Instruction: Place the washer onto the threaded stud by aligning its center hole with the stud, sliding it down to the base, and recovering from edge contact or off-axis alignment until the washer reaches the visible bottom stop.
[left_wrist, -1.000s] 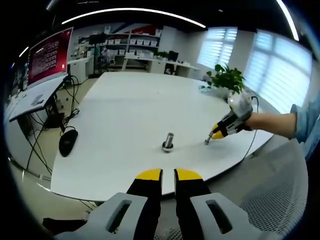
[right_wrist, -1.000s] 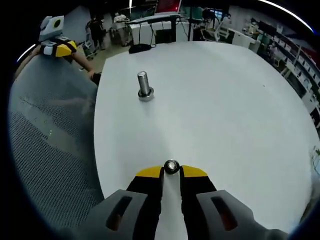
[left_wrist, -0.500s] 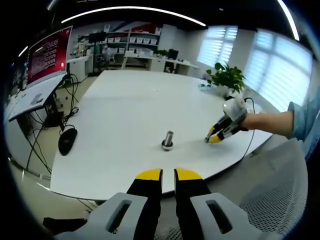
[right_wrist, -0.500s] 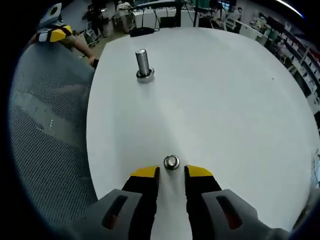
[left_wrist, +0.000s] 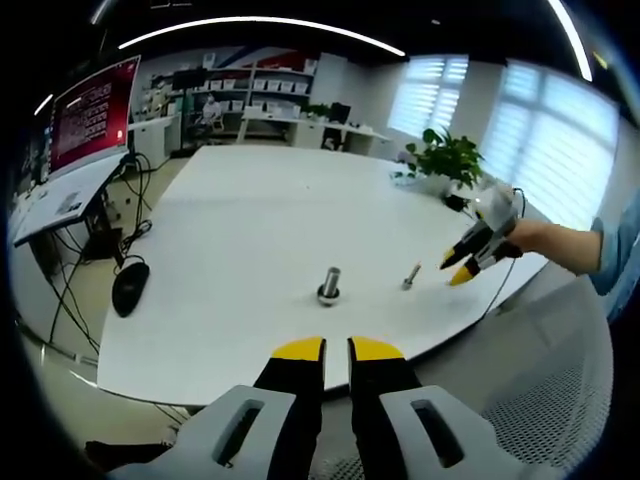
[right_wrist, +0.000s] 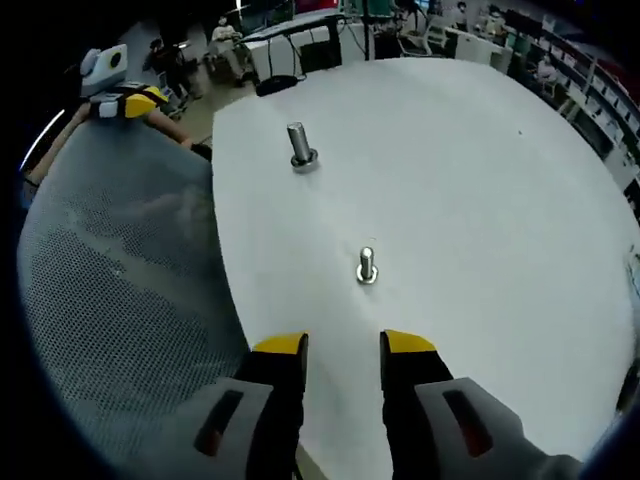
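Right tool open, hovering above table

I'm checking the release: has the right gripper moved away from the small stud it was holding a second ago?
Yes. The right gripper has opened and backed off from the small stud, away from the big stud, toward the table edge.

Bare table around 2 upright studs
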